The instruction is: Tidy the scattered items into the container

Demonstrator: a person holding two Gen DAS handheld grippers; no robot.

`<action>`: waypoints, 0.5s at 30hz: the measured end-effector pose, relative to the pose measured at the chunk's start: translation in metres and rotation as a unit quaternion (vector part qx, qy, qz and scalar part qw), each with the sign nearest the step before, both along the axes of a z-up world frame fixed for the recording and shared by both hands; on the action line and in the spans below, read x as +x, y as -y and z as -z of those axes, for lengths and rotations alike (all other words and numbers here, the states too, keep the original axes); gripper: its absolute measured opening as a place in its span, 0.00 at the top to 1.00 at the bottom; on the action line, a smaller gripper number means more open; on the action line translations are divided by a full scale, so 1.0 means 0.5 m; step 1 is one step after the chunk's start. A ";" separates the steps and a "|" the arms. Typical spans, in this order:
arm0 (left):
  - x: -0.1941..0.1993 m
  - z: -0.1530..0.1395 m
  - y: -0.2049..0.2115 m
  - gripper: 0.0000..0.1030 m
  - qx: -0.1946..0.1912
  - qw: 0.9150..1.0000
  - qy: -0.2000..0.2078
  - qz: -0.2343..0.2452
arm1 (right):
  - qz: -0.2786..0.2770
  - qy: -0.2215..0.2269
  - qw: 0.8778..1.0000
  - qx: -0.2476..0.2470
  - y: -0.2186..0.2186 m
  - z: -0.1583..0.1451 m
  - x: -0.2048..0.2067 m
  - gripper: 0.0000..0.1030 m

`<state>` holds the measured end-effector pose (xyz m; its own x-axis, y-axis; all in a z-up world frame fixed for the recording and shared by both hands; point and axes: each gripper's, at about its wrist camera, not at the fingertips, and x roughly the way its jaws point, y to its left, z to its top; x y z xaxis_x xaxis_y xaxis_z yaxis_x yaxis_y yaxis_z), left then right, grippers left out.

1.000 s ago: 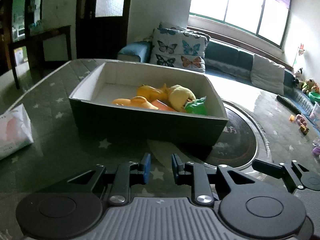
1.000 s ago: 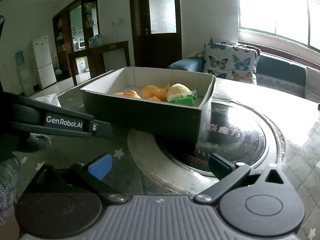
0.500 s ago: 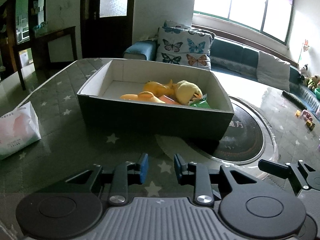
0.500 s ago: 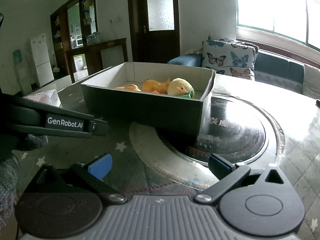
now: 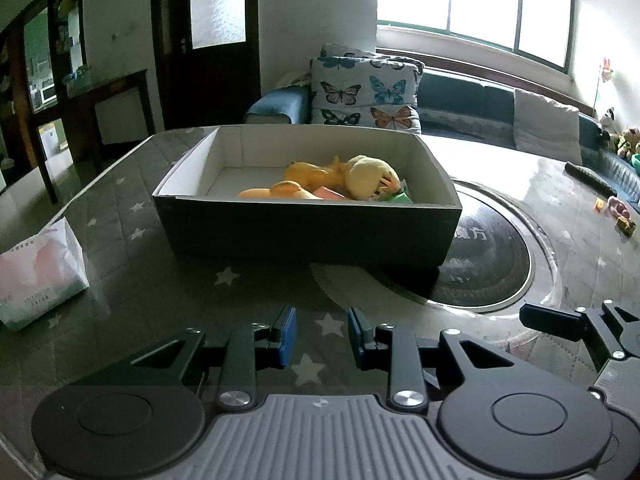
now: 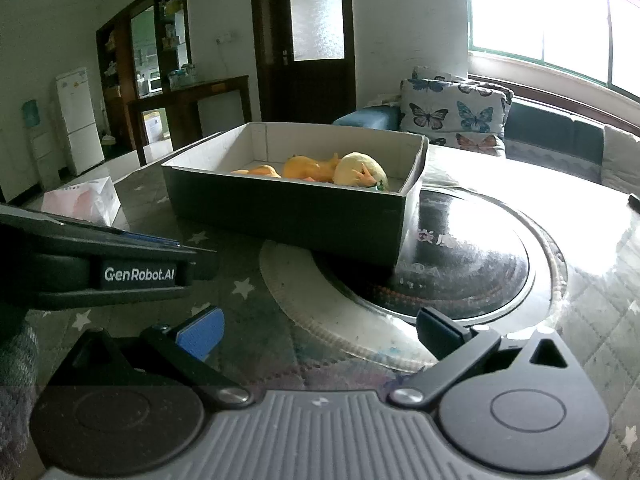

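A dark cardboard box (image 5: 304, 232) (image 6: 288, 208) with a white inside stands on the table ahead of both grippers. It holds orange toys (image 5: 312, 176) (image 6: 304, 168), a pale yellow plush (image 5: 372, 176) (image 6: 360, 174) and a green item (image 5: 400, 197). My left gripper (image 5: 322, 336) is low over the table, well short of the box, its jaws a narrow gap apart and empty. My right gripper (image 6: 316, 332) is wide open and empty, to the right of the left one. The left gripper's side shows in the right wrist view (image 6: 120, 268).
A white tissue pack (image 5: 40, 276) (image 6: 82, 200) lies at the left. A round black hotplate (image 5: 488, 264) (image 6: 460, 264) is set in the table under the box's right end. Small toys (image 5: 618, 212) and a dark remote (image 5: 592, 180) lie far right. A sofa stands behind.
Both grippers have drawn back from the box and risen a little; the box looks smaller and farther. The jaws of both stand as before.
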<state>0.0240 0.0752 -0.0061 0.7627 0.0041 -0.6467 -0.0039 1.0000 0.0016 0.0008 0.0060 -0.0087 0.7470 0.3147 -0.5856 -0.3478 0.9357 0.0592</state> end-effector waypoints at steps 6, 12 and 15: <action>-0.004 0.001 0.003 0.70 0.002 1.000 0.001 0.000 | -0.001 0.000 1.000 -0.001 -0.002 -0.002 -0.004 0.00; -0.006 0.001 0.005 0.70 0.010 1.000 0.005 -0.002 | -0.001 0.001 1.000 -0.004 -0.008 -0.004 -0.004 0.00; -0.007 0.002 0.005 0.70 0.013 1.000 0.006 -0.002 | 0.000 0.003 1.000 -0.006 -0.009 -0.006 -0.004 0.00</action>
<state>0.0205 0.0729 -0.0068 0.7710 0.0229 -0.6364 -0.0075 0.9996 0.0268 -0.0012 0.0105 -0.0058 0.7497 0.3089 -0.5853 -0.3490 0.9360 0.0469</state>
